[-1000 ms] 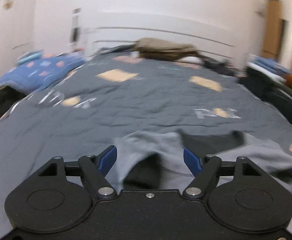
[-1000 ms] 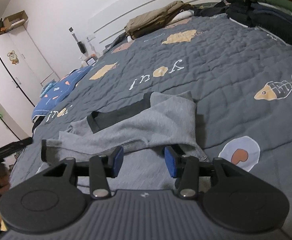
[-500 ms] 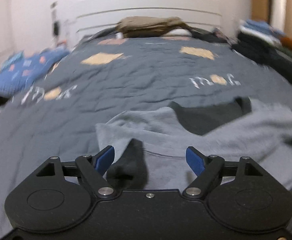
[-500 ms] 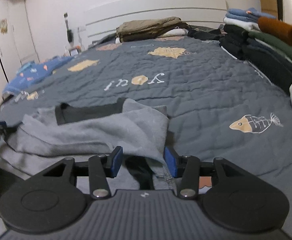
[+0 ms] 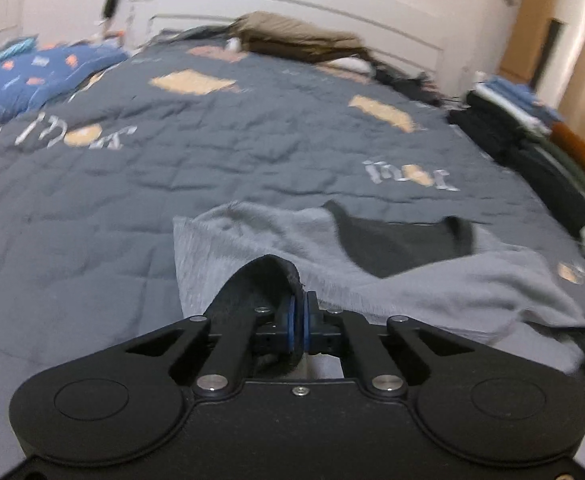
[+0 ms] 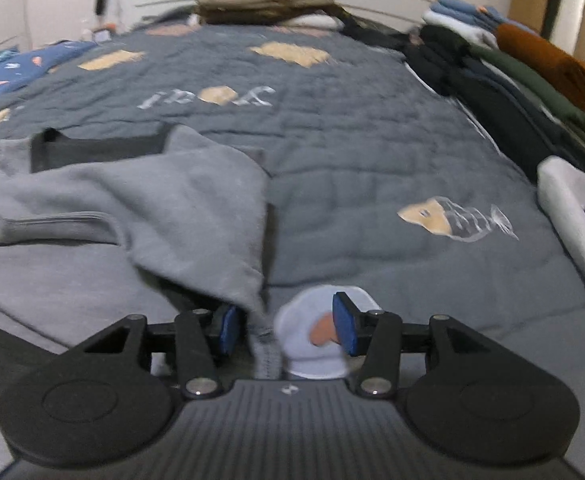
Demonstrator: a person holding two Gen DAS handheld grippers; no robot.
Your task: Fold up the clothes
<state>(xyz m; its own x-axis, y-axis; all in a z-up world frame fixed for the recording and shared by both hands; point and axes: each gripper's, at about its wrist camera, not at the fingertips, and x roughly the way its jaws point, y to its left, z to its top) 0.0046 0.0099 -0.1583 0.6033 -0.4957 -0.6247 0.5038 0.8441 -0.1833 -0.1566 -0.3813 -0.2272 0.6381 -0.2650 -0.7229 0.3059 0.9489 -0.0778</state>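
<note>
A grey sweatshirt (image 5: 252, 240) with a dark collar (image 5: 396, 244) lies rumpled on the dark grey quilt (image 5: 172, 168). My left gripper (image 5: 299, 320) is shut on the sweatshirt's dark cuff (image 5: 252, 292), which bulges up over the left pad. In the right wrist view the same sweatshirt (image 6: 172, 208) spreads to the left, collar (image 6: 92, 152) at the far side. My right gripper (image 6: 284, 328) stands open low over the quilt. A drooping grey fabric edge (image 6: 258, 320) hangs between its fingers, close to the left pad (image 6: 228, 330), not pinched.
Stacks of folded clothes (image 6: 512, 72) line the bed's right side, with a white garment (image 6: 572, 208) nearer me. A khaki folded pile (image 6: 264, 4) sits by the headboard. A blue patterned blanket (image 5: 32, 76) lies at the far left.
My left gripper sank onto the sweatshirt and its jaws snapped shut on the dark cuff. My right gripper rolled level and dropped toward the sweatshirt's right edge, jaws still apart.
</note>
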